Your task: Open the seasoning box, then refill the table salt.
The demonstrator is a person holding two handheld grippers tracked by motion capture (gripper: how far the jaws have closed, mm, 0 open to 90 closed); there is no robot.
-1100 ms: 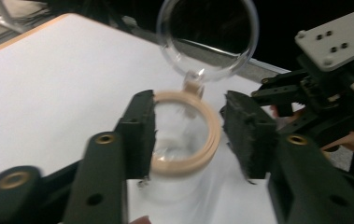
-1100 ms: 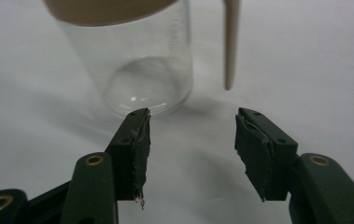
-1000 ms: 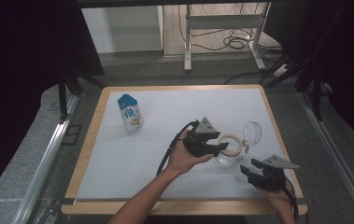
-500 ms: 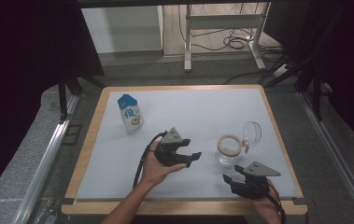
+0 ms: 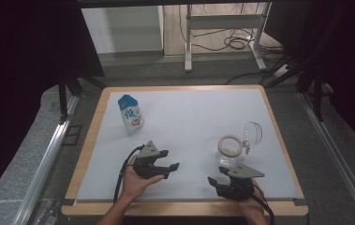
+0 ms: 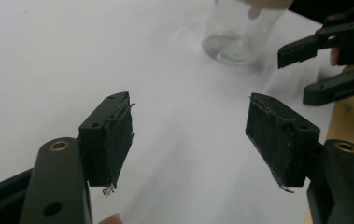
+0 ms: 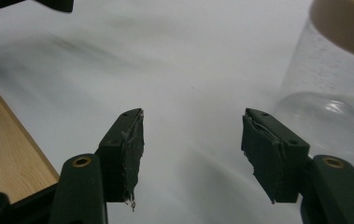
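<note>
High view: both grippers sit low over the near part of the white desk (image 5: 189,117). Left gripper (image 5: 169,169): jaws spread, having just been opening, nothing between them. Right gripper (image 5: 216,181): jaws spread, empty. Glass jar (image 5: 229,151) stands upright just beyond the right gripper, apart from it, its hinged lid (image 5: 253,133) swung open. Milk carton (image 5: 130,114) stands at far left, well apart from both.
</note>
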